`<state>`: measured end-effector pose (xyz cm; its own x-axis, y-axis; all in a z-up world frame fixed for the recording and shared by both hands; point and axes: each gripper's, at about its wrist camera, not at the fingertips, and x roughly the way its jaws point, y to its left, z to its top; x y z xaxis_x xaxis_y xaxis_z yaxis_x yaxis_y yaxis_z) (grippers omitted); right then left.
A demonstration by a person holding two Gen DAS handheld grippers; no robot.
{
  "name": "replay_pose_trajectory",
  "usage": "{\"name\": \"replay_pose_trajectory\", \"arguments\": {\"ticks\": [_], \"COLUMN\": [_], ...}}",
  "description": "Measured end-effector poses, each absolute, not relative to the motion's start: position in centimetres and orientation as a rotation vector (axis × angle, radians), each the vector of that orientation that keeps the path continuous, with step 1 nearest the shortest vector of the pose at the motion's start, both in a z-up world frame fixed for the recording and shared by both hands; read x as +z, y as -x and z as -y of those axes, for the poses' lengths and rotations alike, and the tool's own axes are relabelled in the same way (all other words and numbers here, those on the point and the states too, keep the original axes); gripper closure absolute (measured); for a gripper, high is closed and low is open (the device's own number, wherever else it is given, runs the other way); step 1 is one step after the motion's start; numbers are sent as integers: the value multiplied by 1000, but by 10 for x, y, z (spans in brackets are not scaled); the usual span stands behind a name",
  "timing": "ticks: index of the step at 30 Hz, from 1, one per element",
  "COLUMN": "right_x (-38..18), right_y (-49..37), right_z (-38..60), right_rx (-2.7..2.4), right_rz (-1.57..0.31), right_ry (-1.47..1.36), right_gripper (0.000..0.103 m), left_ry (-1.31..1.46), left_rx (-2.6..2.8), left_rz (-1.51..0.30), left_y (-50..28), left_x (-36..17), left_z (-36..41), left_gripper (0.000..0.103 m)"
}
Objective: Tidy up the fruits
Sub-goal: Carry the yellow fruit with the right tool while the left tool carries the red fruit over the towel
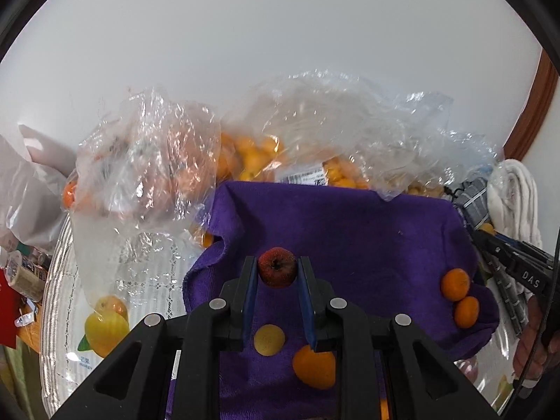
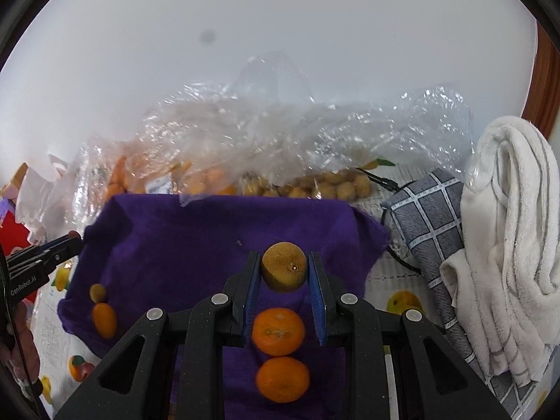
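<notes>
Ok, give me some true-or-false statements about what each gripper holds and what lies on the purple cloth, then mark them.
1. The left gripper is shut on a small red fruit. True.
2. The right gripper is empty. False: it is shut on a brownish-yellow round fruit.
3. Two mandarins lie on the purple cloth below the right gripper. True.
4. The cloth is green. False: purple.
5. Clear plastic bags of fruit lie behind the cloth. True.

White towel [image 2: 507, 231], grey checked cloth [image 2: 434, 224], tape roll [image 1: 24, 273], white wall [image 1: 280, 35]
</notes>
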<state>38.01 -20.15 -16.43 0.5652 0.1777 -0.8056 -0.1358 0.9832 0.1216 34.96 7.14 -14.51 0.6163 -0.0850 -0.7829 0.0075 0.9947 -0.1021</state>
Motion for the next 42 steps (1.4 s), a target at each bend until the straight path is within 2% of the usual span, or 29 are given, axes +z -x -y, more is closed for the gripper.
{"name": "replay_pose_trajectory", "arguments": {"ticks": [12,26,42], "right_x": [-186,-191,-218], "right_y": [-389,-392,-397], "right_z": [203,216,203], "right_rx": [194,156,154], "right_rz": [-1020,-1028,-1076], "right_ry": [-6,-33,-38], "right_gripper": [76,76,76], "left_ry": [62,95,55], "left_rx": [-52,-32,-140], "left_rz": [-954,-952,-1021], "left_y": [-356,-357,-356], "left_x": [-165,-163,-180], "left_z": [-62,-83,-46], "left_gripper": [81,81,81]}}
